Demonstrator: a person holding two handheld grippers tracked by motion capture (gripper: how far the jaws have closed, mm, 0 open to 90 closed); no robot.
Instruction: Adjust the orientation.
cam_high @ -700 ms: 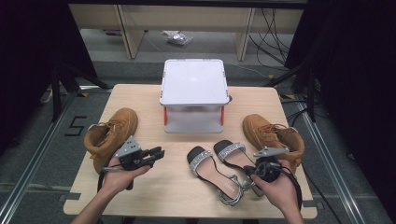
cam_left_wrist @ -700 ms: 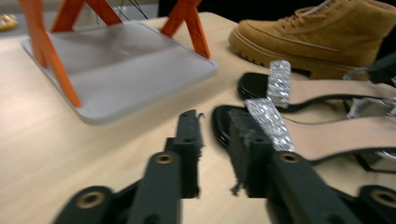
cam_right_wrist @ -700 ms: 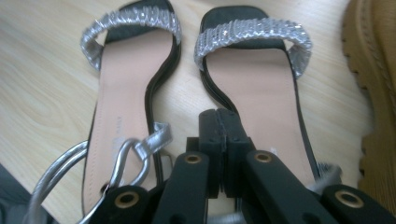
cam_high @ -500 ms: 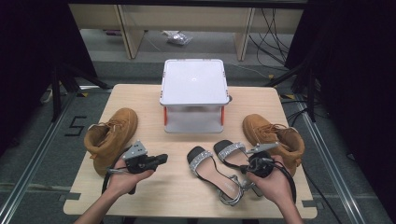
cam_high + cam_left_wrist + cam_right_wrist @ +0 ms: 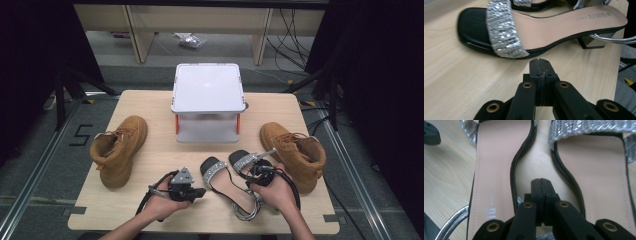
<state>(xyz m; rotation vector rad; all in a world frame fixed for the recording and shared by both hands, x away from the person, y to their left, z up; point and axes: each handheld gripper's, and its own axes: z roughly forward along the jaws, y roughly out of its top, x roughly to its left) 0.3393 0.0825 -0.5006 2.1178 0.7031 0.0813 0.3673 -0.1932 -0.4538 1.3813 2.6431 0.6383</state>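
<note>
Two black sandals with silver glitter straps lie side by side at the table's front middle, the left sandal and the right sandal. My left gripper is shut and empty, its tip just short of the left sandal's glitter strap. My right gripper is shut too, hovering over the sandals. Its tip points at the bare strip of table between the left sandal's insole and the right sandal's insole.
A tan boot lies at the left and its mate at the right, close to the right hand. A white box on red legs stands at the back middle. The wooden table has bare room between the left boot and the sandals.
My left gripper has moved right, up to the left sandal's toe. My right gripper has moved left and forward over the sandals. Boots, sandals and box have stayed put.
</note>
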